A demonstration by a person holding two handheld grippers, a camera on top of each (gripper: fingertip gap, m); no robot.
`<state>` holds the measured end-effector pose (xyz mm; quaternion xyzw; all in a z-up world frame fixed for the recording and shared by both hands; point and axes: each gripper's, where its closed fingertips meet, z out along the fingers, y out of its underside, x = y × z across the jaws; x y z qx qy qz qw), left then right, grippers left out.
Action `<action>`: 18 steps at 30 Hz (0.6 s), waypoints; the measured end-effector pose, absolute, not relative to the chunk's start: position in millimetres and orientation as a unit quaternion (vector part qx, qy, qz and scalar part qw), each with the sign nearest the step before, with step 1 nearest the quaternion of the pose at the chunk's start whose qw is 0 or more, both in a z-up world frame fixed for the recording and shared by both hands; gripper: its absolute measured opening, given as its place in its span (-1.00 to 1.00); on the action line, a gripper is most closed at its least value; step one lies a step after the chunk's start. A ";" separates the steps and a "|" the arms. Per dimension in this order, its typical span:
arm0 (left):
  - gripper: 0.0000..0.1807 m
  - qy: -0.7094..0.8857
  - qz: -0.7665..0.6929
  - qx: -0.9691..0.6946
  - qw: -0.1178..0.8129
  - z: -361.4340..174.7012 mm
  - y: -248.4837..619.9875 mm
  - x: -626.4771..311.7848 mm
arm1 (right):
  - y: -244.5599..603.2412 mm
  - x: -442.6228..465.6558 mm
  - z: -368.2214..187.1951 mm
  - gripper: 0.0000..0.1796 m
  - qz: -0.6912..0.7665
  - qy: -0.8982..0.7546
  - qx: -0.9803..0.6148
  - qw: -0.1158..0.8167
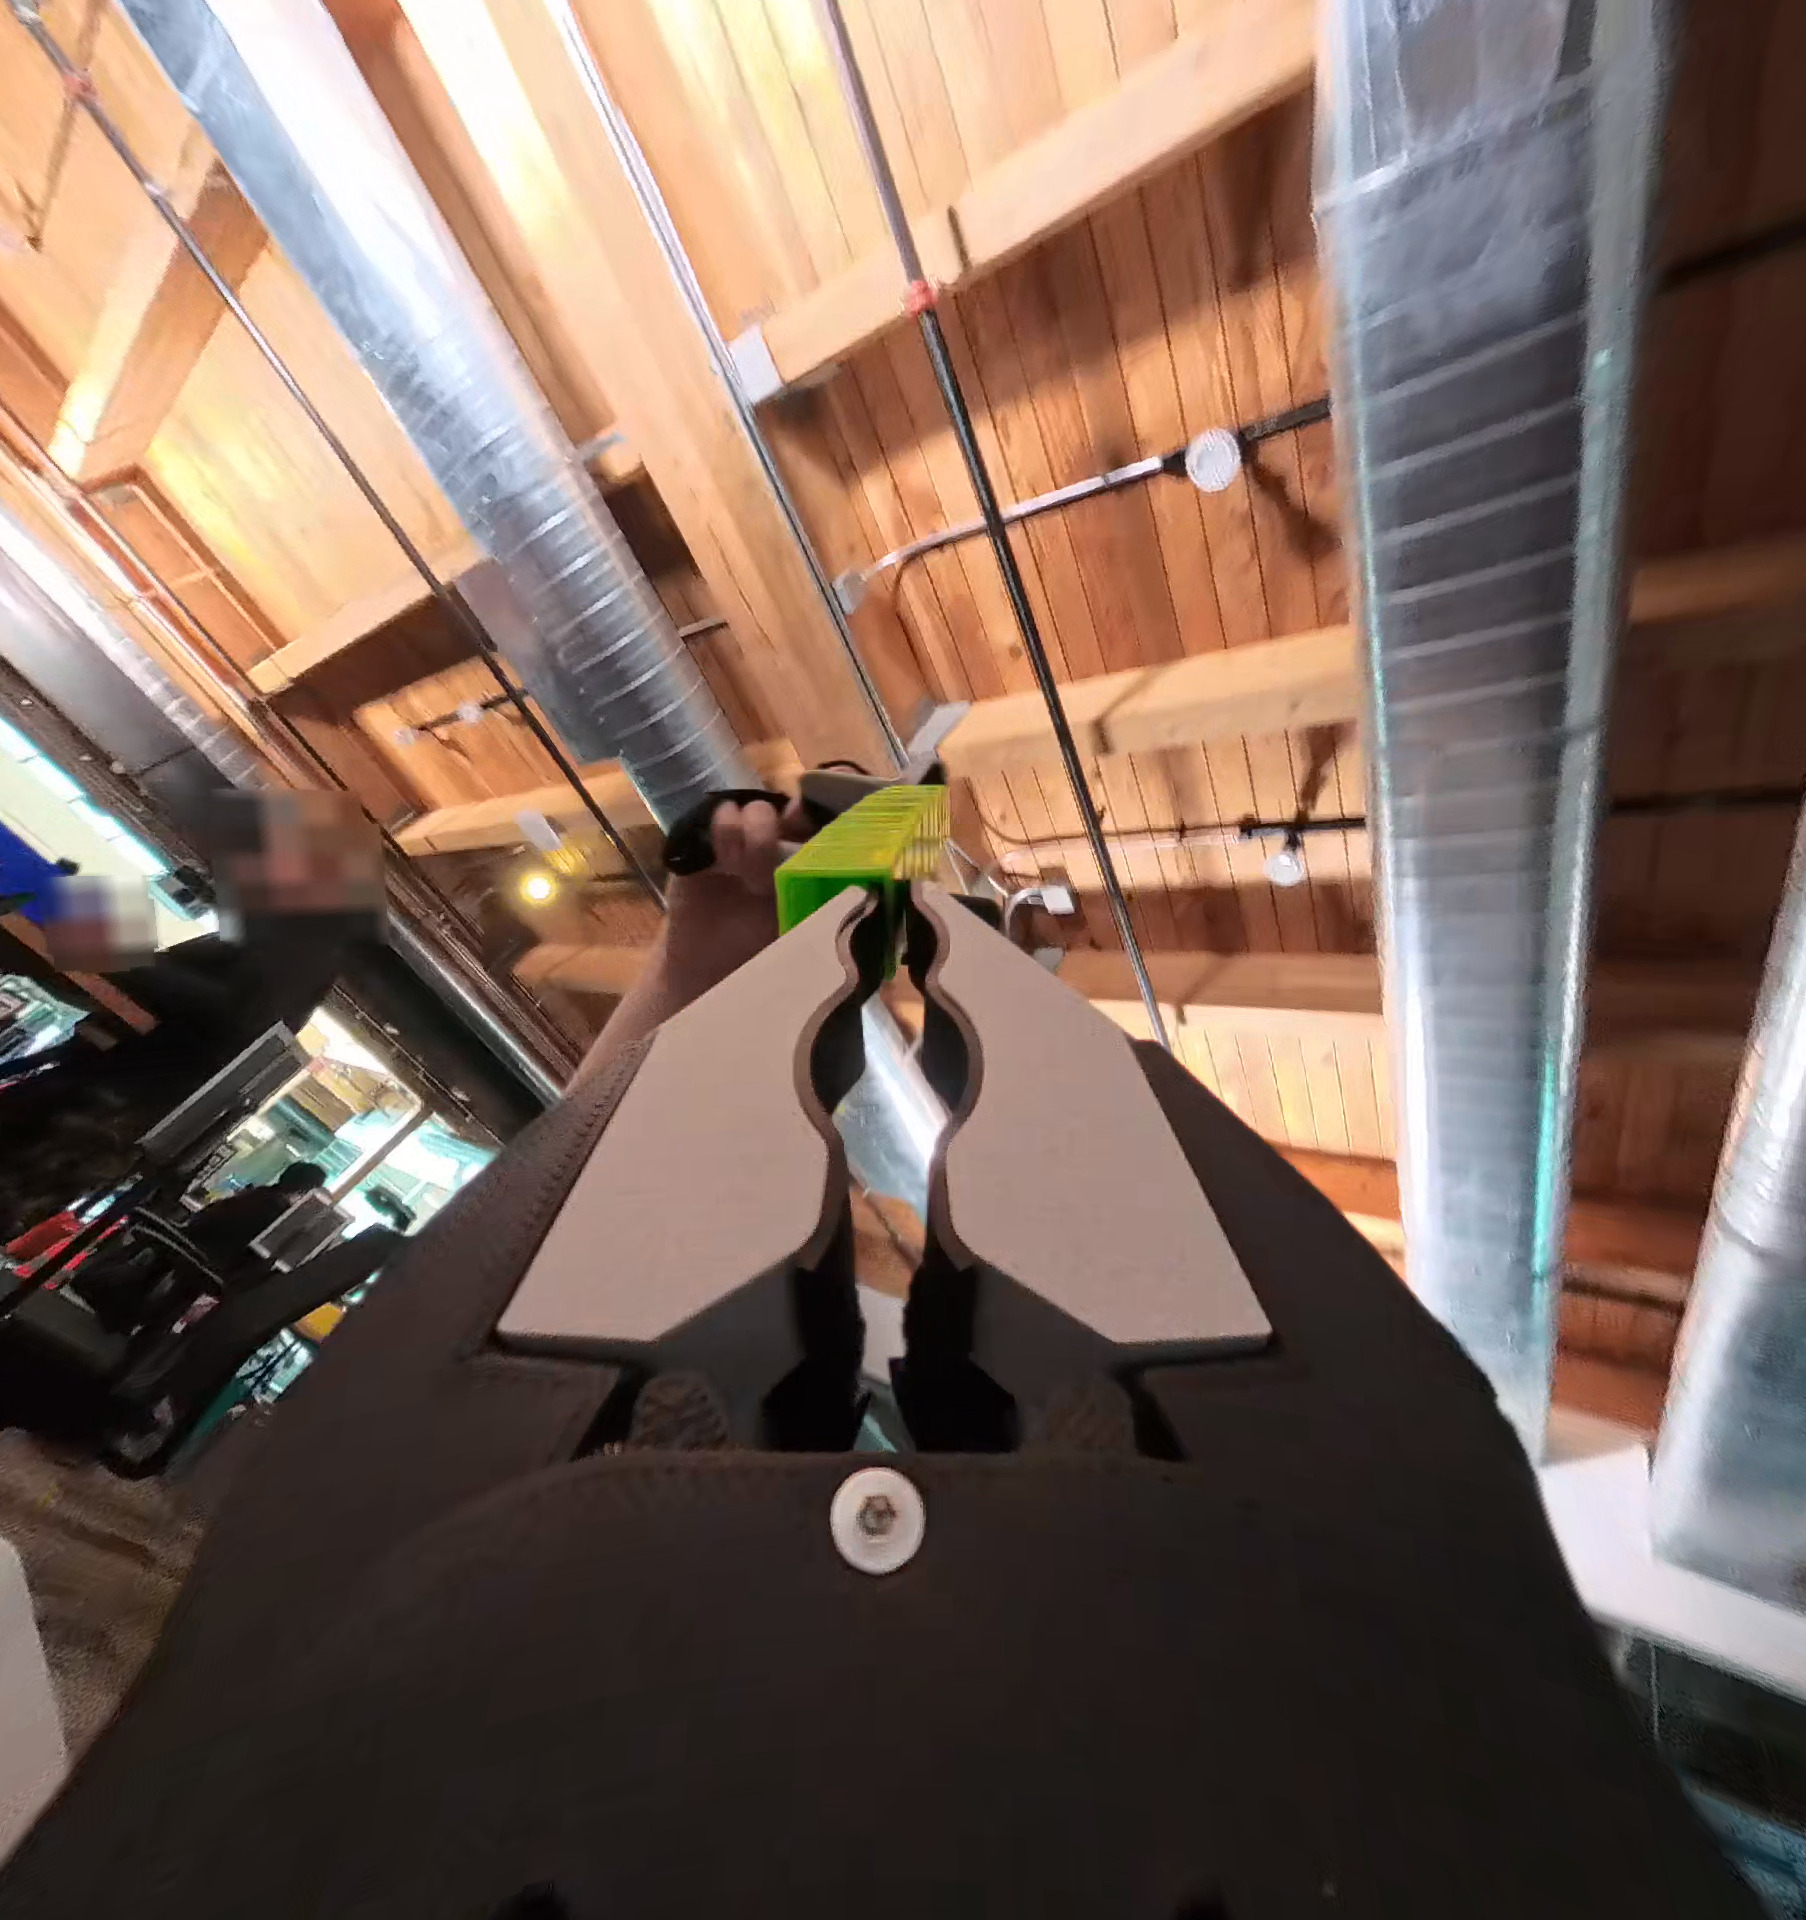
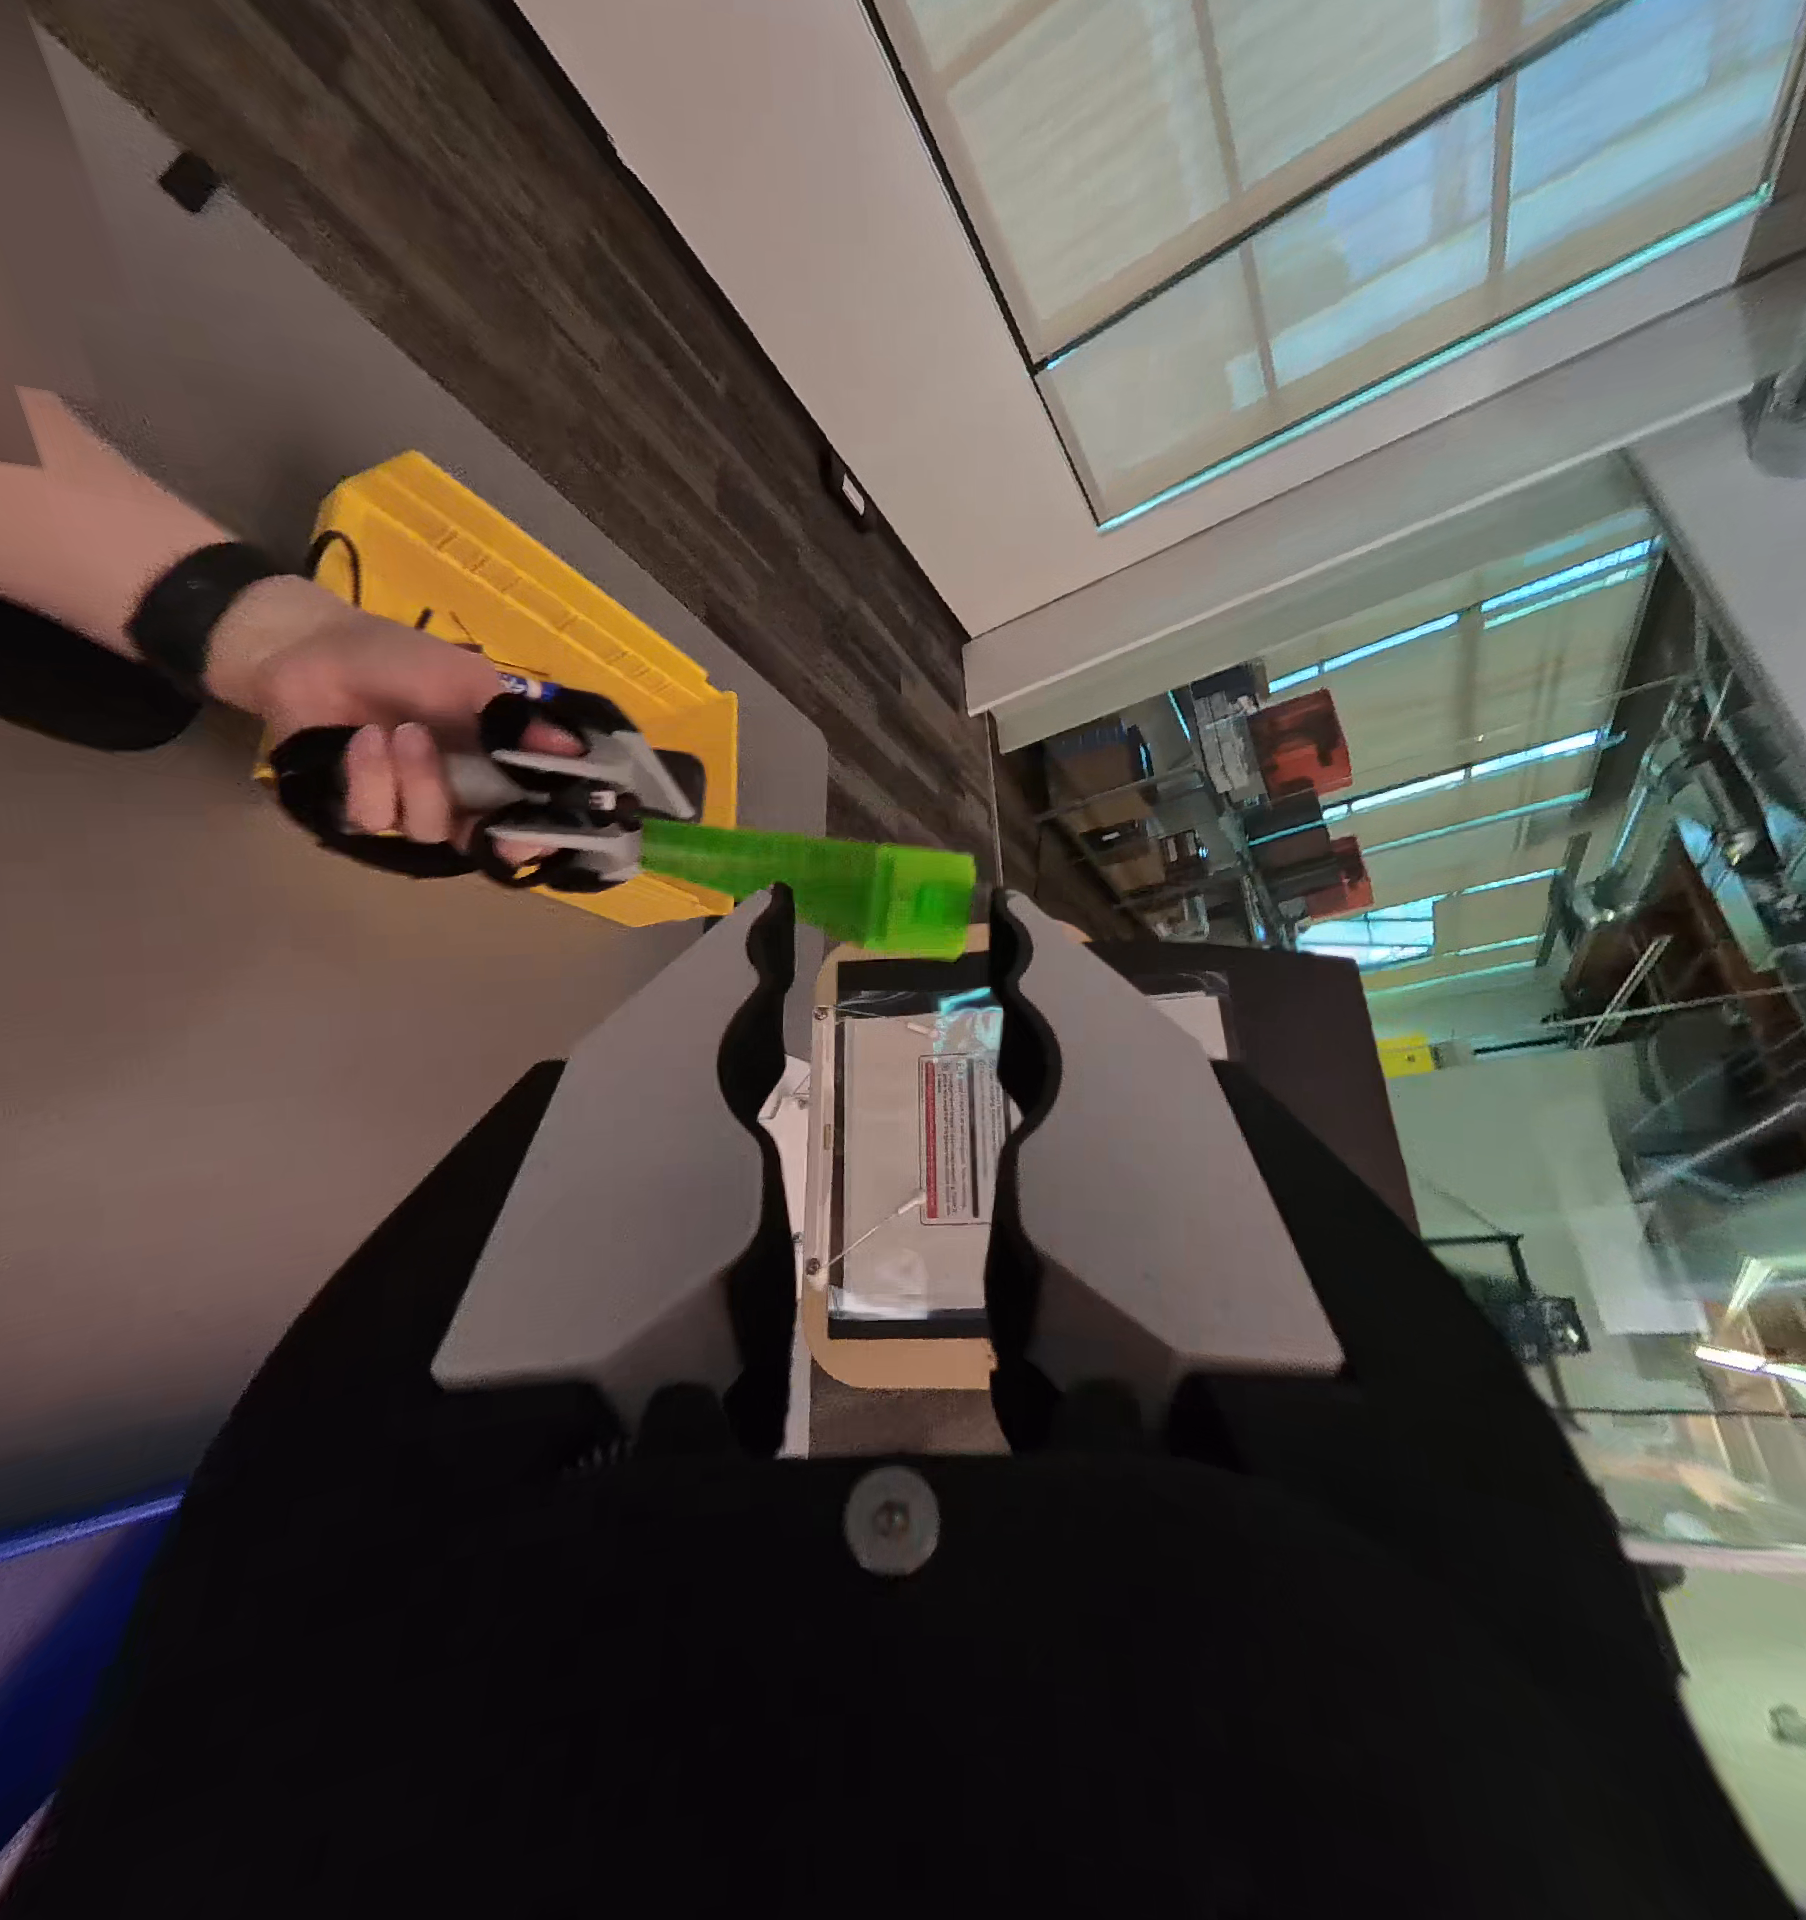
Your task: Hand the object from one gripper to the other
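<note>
A bright green oblong block [image 2: 826, 878] hangs in the air over a grey table [image 2: 203, 1091]. My left gripper [image 1: 894, 904] is shut on one end of the green block [image 1: 857, 847], with a thin green wall pinched between its fingertips. It also shows in the right wrist view [image 2: 608, 831], held by a hand and gripping the block's left end. My right gripper [image 2: 888, 914] is open. The block's free end lies between and just beyond its fingertips, and neither pad presses on it.
A yellow bin [image 2: 525, 623] stands on the table behind the hand. A brown board with a clear bag and papers [image 2: 909, 1195] lies below my right fingers. A blue object [image 2: 26, 1610] is at the lower left. The left wrist view faces a wooden ceiling with metal ducts [image 1: 1450, 623]. The grippers' ends are close to 15 centimeters from one another.
</note>
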<state>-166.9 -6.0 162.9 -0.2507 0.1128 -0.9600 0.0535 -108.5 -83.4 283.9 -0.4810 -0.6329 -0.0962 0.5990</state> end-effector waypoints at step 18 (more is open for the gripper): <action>-0.99 0.001 -0.982 -0.094 0.166 214.4 19.4 -273.2 | -70.3 -109.9 231.9 -0.27 0.234 -0.413 -0.444 0.760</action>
